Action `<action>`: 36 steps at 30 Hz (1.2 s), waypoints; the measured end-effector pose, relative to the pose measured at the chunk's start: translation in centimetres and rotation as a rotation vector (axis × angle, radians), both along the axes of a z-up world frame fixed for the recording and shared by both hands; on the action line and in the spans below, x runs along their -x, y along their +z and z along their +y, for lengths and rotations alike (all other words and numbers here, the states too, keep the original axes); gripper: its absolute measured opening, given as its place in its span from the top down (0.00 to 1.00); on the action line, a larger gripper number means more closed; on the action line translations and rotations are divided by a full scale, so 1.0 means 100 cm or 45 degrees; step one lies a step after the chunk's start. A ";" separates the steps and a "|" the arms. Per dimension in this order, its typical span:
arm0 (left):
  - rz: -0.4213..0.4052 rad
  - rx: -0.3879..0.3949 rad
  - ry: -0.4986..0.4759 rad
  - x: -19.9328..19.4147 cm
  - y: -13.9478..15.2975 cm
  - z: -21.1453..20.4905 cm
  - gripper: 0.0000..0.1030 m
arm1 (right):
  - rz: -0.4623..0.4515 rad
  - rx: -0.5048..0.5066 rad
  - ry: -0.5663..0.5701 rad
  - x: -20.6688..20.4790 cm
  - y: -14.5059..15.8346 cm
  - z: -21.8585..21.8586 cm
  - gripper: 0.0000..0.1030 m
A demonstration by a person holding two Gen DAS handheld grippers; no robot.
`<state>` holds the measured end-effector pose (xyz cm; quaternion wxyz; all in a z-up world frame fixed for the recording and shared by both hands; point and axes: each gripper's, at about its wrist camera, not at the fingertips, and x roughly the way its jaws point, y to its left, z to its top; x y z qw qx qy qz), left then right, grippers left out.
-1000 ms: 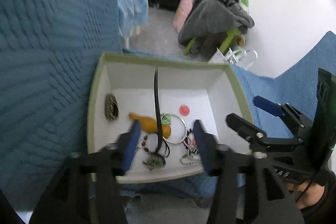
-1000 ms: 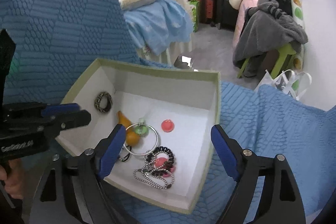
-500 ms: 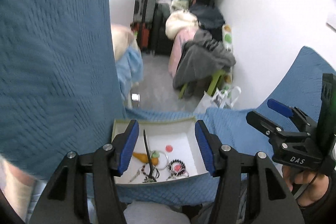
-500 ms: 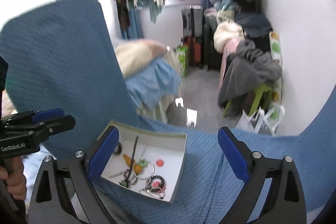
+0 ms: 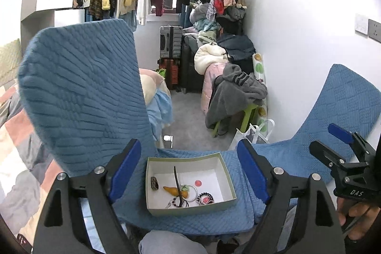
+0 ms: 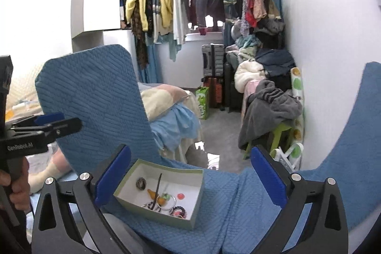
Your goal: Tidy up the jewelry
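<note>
so your left gripper (image 5: 190, 173) is spread wide with nothing between the blue pads, and your right gripper (image 6: 190, 175) is the same, gaping and empty. both hang well above the jewelry box (image 5: 190, 206), which sits on the blue quilted cover (image 5: 214, 218) draped over the seat in front of you.

inside the box, all of it lying on the white floor: a dark patterned ring (image 5: 154, 183) off near the left wall, an orange carrot-shaped piece (image 5: 175, 191) in the middle, a thin dark stick (image 5: 177, 180) leaning across it, a silver hoop (image 5: 191, 192) with a small green charm (image 5: 184, 187) just beside the orange piece, a little pink disc (image 5: 198, 182) further back on its own, and a black beaded bracelet (image 5: 205, 198) near the front right. there's some tangle of beads and maybe a chain by the front wall, too small to tell properly.

from the left wrist view your right hand (image 5: 354, 213) shows at the edge holding its handle.
</note>
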<state>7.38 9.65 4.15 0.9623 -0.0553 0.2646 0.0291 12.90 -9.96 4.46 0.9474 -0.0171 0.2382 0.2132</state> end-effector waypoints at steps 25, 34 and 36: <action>0.178 -0.021 0.065 0.024 -0.059 -0.006 0.18 | 0.244 0.048 0.007 0.044 -0.075 0.007 0.01; 0.223 -0.006 0.088 0.023 -0.073 -0.008 0.18 | 0.274 0.051 -0.008 0.043 -0.082 0.006 0.01; 0.232 0.001 0.086 0.022 -0.075 -0.008 0.18 | 0.274 0.057 -0.012 0.043 -0.083 0.006 0.01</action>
